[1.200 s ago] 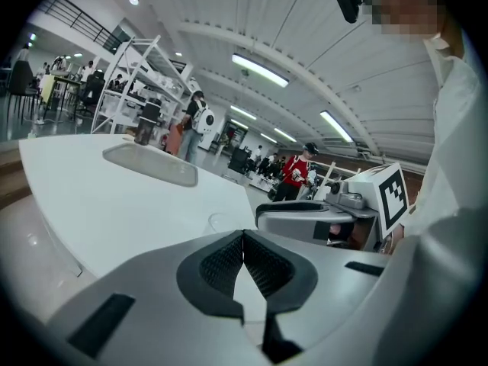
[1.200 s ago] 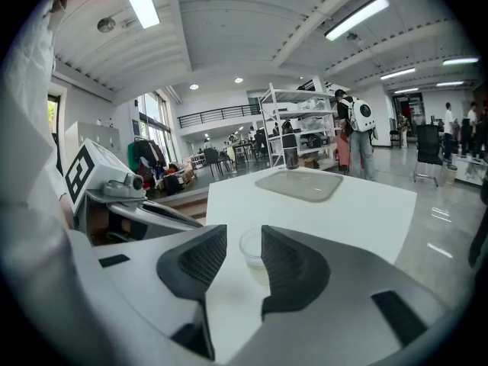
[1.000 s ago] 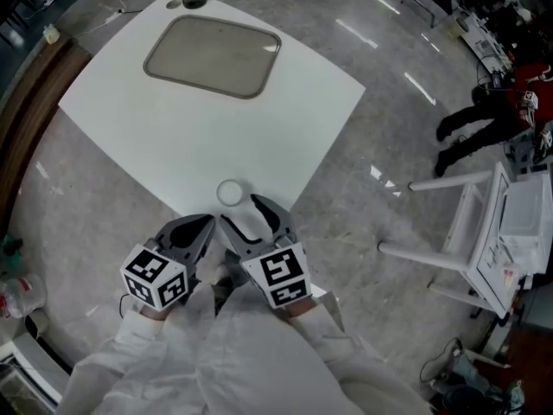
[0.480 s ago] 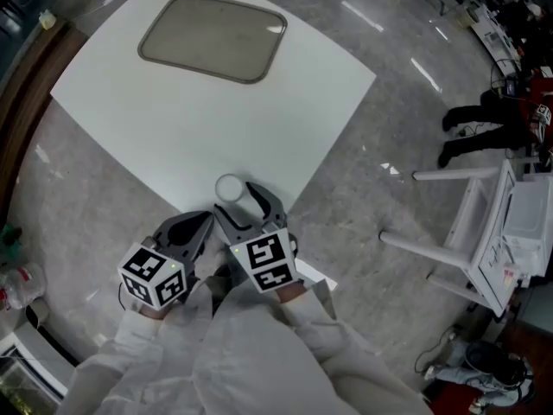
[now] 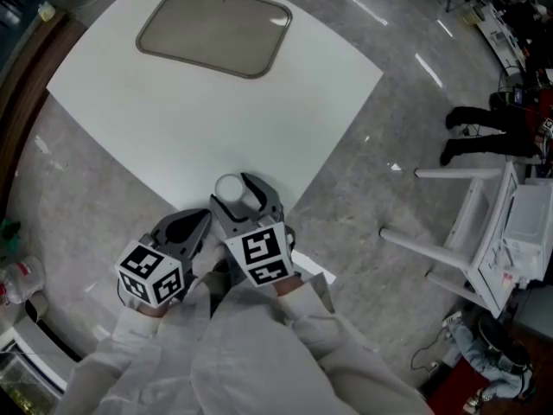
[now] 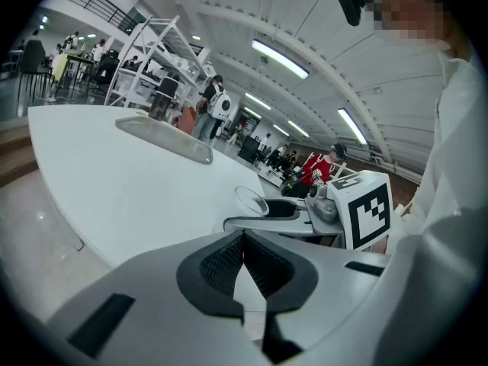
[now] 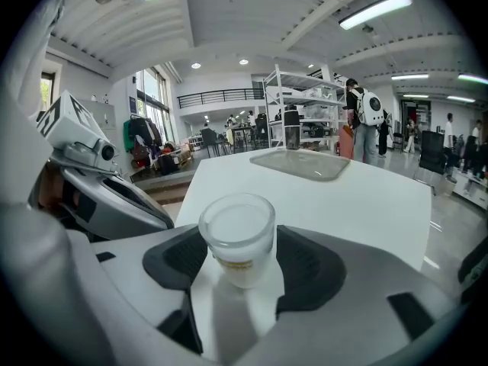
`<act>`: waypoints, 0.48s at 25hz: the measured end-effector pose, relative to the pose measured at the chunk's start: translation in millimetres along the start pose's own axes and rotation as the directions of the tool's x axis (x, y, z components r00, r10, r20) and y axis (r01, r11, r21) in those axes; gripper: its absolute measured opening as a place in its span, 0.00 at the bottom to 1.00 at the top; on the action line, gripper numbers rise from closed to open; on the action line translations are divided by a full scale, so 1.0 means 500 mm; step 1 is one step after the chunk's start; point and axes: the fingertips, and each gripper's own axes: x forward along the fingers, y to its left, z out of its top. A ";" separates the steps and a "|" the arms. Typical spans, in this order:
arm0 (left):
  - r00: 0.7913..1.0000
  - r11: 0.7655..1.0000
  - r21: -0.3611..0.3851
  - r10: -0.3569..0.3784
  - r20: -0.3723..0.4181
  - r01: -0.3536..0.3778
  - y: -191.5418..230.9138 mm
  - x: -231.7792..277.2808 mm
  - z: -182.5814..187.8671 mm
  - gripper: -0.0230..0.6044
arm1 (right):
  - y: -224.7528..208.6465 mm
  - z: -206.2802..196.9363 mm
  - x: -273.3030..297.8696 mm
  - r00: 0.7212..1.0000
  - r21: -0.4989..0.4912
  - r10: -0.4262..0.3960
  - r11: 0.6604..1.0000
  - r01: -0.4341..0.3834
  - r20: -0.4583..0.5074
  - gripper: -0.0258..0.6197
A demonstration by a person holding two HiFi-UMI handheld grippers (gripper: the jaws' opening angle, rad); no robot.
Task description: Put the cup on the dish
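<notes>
Table: a white table (image 5: 216,119) on a grey floor, with one corner pointing toward the person.
Cup: a small frosted cup (image 7: 236,239) stands upright on the table at that near corner, well apart from the dish.
Dish: a shallow grey rectangular dish (image 5: 214,28) lies flat at the far end of the table.
Right gripper: the right gripper (image 5: 235,194) has its jaws spread wide and they have just been opening. The cup stands between them with a pad close on either side, neither one squeezing it.
Left gripper: the left gripper (image 6: 244,236) is just left of the right one by the table's near edge, its tips pressed together on nothing.
Sleeves: white sleeves (image 5: 259,353) at the near edge of the head view.
</notes>
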 end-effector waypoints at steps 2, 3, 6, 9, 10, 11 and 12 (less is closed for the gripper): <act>1.000 1.000 -0.005 0.002 0.002 -0.002 0.004 -0.001 0.001 0.05 | 0.004 0.009 0.002 1.000 -0.004 0.014 1.000 -0.014 0.016 0.49; 1.000 1.000 -0.008 0.000 0.005 0.000 0.004 -0.001 0.002 0.05 | 0.006 0.012 0.001 1.000 -0.006 0.021 1.000 -0.021 0.020 0.48; 1.000 1.000 -0.012 -0.004 0.012 0.004 0.004 0.001 0.005 0.05 | 0.005 0.012 0.000 0.999 -0.017 0.034 0.999 -0.034 0.019 0.47; 1.000 1.000 -0.011 0.002 0.016 -0.002 0.007 0.003 0.008 0.05 | 0.005 0.010 0.000 0.999 -0.022 0.035 0.999 -0.035 0.015 0.47; 1.000 1.000 -0.012 0.004 0.016 -0.004 0.007 0.004 0.009 0.05 | 0.005 0.010 -0.001 0.999 -0.021 0.035 0.999 -0.034 0.012 0.47; 1.000 1.000 -0.013 0.005 0.016 -0.005 0.007 0.004 0.009 0.05 | 0.005 0.010 -0.002 0.999 -0.018 0.034 0.999 -0.034 0.010 0.47; 1.000 1.000 -0.013 0.005 0.016 -0.005 0.007 0.005 0.011 0.05 | 0.004 0.012 -0.002 0.999 -0.016 0.032 0.999 -0.032 0.007 0.47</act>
